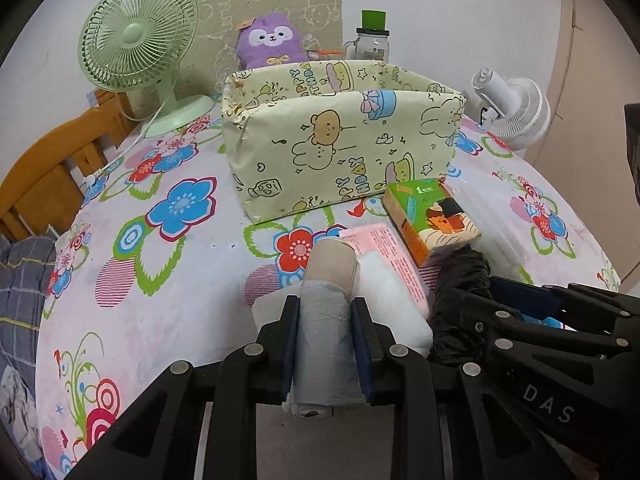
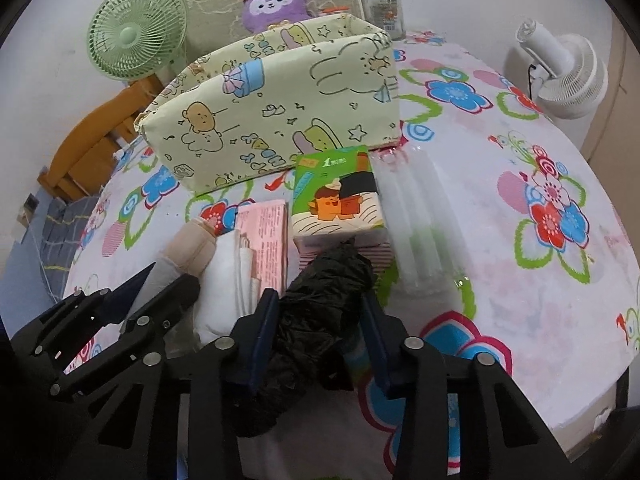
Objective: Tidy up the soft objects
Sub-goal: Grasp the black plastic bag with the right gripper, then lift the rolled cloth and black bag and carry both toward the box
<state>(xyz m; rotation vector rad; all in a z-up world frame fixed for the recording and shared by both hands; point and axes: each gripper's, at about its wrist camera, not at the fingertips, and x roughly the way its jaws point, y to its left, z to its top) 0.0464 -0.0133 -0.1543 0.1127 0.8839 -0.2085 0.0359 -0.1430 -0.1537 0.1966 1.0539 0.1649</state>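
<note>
My left gripper is shut on a grey and beige roll lying at the table's near edge. My right gripper is shut on a black crumpled plastic roll, which also shows in the left wrist view. Between them lies a white soft pack with a pink label. A green tissue pack lies in front of the yellow cartoon-print storage box, which is open at the top.
A green desk fan stands at the back left, a white fan at the back right. A purple plush and a glass jar stand behind the box. A clear plastic pack lies right of the tissue pack. A wooden chair is left.
</note>
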